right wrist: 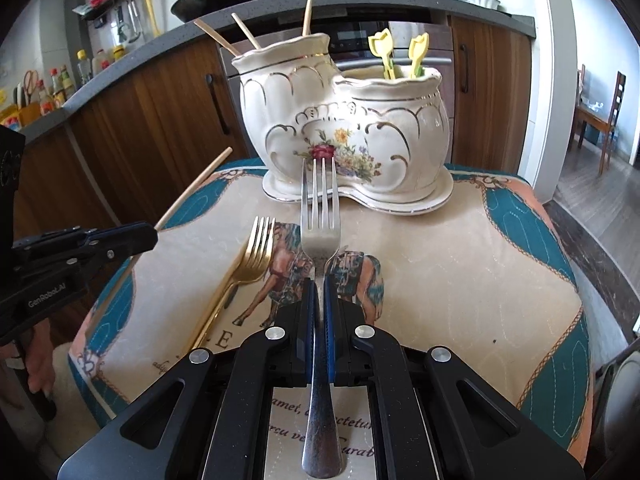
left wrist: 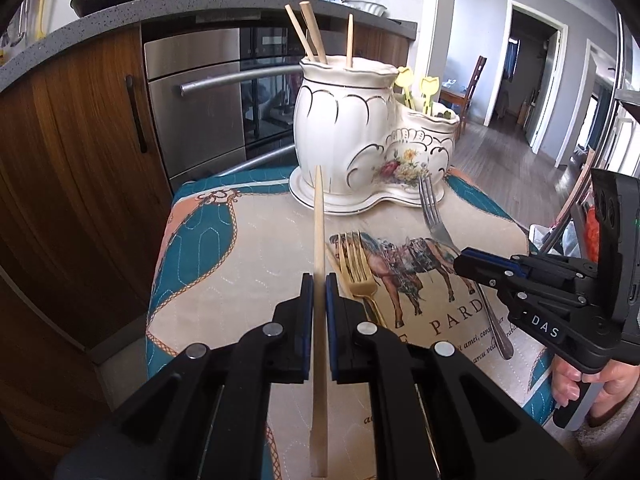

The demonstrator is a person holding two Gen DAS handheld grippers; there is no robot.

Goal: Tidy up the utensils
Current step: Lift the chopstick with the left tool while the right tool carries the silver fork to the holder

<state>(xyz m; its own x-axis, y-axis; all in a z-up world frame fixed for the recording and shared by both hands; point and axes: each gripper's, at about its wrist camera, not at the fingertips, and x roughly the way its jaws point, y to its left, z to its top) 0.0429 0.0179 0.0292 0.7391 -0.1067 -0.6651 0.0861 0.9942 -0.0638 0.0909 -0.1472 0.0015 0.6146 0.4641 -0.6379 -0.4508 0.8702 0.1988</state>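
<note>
Slippage worries me: my left claw [left wrist: 319, 284] pinches a chopstick [left wrist: 319, 240] and my right claw [right wrist: 320, 286] a silver fork [right wrist: 320, 216], both above the bench [right wrist: 460, 248] centre, short of the ceramic holder [right wrist: 344, 136] at its far edge.

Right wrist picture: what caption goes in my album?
Right gripper holds a silver fork toward the flowery holder; gold fork waits.

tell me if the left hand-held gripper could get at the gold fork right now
Probably not yet. The left hand-held gripper is shut on a wooden chopstick, so it has no free grip. The gold fork itself lies uncovered on the cloth just beside it; once the chopstick is dropped off, the way looks free.
</note>
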